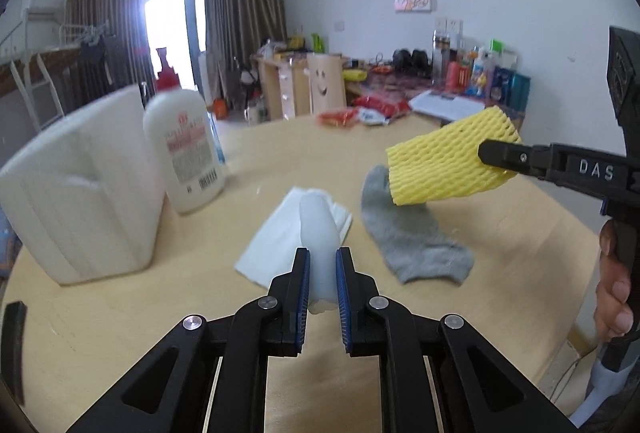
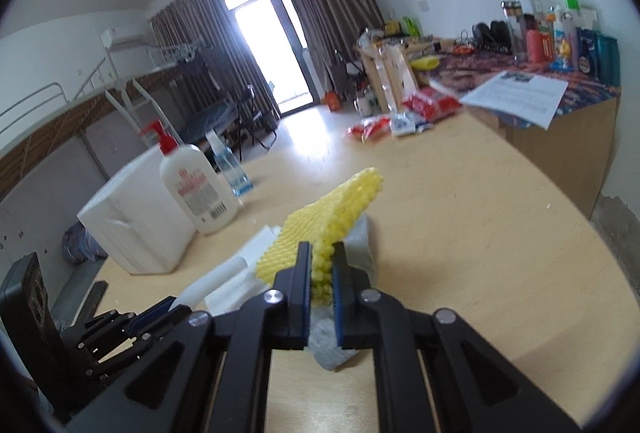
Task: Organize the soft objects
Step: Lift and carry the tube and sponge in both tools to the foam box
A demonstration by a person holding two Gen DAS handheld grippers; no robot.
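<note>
My left tongs pinch white foam tube, right tongs clamp yellow foam net; lift both clear of bench gently, don't crush.

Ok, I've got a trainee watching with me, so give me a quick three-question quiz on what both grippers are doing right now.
1. True or false: the right gripper is shut on the yellow foam net.
2. What does the left gripper hold between its pads?
A. the grey sock
B. a white translucent soft piece
C. the lotion bottle
3. Which soft things lie flat on the wooden table ahead of the left gripper?

Key
1. True.
2. B: the white translucent soft piece.
3. The grey sock and the white folded cloth.
</note>
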